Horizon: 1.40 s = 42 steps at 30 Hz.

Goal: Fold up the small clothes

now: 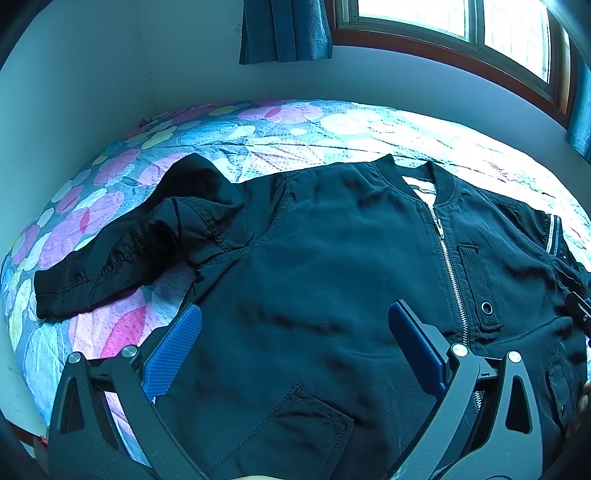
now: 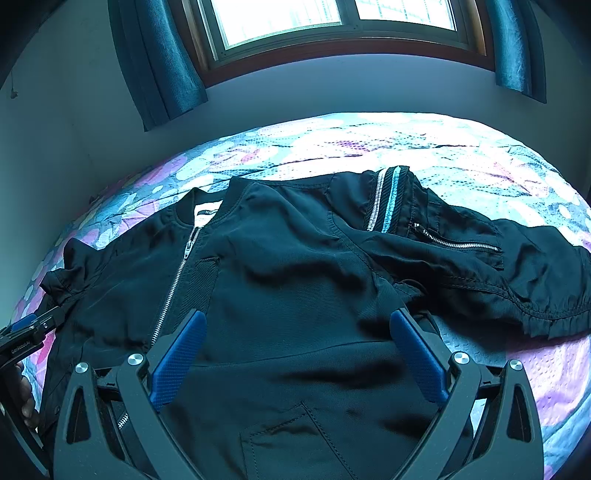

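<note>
Jacket (image 1: 332, 251): a small black zip-front bomber jacket is laid face up on the bed (image 1: 122, 173), collar toward the window wall, hem toward the two grippers.
Long axis: the body is seen to run from hem to collar, straight ahead of both pairs of tongs; the sleeves are spread sideways across it.
Left sleeve side (image 1: 122, 254): a crumpled sleeve is bunched outward on the left, its cuff resting on the quilt; it is judged nearer the left gripper.
Right sleeve side (image 2: 480, 266): the striped, zip-pocketed sleeve is stretched out to the right and is judged nearer the right gripper.
Left gripper (image 1: 295, 328): the tongs are held released over the lower left front panel, nothing between the pads.
Right gripper (image 2: 299, 328): the tongs are likewise spread, above the lower right panel, nothing grasped.
Coming move: a sleeve is judged likely to be folded inward first.
Writing: a neck label (image 2: 208, 214) is seen, its dark print too small to be read; lettering on the left gripper's body in the right view cannot be made out with certainty.
Surroundings: a flowered quilt, blue curtains (image 2: 162, 62) and a window (image 2: 332, 22) are seen.
</note>
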Tool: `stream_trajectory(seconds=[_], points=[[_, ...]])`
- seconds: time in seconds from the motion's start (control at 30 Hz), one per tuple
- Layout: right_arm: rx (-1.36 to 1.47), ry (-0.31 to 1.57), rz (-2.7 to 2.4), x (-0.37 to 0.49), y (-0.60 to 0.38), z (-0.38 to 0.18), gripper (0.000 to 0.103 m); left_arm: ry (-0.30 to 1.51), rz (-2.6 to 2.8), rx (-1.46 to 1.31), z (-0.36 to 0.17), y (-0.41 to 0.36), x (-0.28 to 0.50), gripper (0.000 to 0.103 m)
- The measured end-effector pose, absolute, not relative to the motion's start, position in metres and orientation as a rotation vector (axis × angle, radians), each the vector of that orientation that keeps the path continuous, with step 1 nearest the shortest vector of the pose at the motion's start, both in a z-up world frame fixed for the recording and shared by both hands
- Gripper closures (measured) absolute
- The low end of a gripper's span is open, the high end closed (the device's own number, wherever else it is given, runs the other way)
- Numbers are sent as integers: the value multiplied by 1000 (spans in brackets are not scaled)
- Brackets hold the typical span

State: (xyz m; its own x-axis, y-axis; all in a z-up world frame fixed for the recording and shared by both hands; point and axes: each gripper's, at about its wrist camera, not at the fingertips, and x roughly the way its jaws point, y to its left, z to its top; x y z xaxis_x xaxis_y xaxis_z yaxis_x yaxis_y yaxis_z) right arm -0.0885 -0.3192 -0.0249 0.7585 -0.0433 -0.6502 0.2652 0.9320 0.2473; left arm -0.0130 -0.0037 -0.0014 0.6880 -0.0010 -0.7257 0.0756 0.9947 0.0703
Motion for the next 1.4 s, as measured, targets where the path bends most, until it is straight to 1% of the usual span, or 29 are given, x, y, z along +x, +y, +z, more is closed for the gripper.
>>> stream_trajectory(seconds=[0.63, 0.73, 0.83, 0.9, 1.03, 1.13, 1.3, 1.33, 1.4], points=[[342, 701, -166, -86, -320, -25, 4, 809, -44, 98, -1, -4, -13, 2], [361, 623, -177, -97, -323, -14, 4, 796, -45, 98, 2, -3, -15, 2], [403, 455, -157, -120, -334, 8, 4, 756, -33, 80, 9, 2, -17, 2], [465, 386, -144, -136, -353, 16, 4, 745, -35, 70, 11, 5, -16, 2], [524, 453, -183, -150, -413, 19, 4, 790, -58, 37, 9, 14, -9, 2], [642, 449, -290, -183, -484, 9, 5, 805, -51, 33, 5, 19, -6, 2], [916, 413, -502, -260, -603, -27, 6, 834, -49, 40, -3, 20, 0, 2], [952, 414, -543, -272, -620, -35, 7, 841, -50, 38, -5, 20, 1, 2], [1032, 437, -613, -291, -649, -54, 18, 854, -50, 45, -10, 18, 2, 2]])
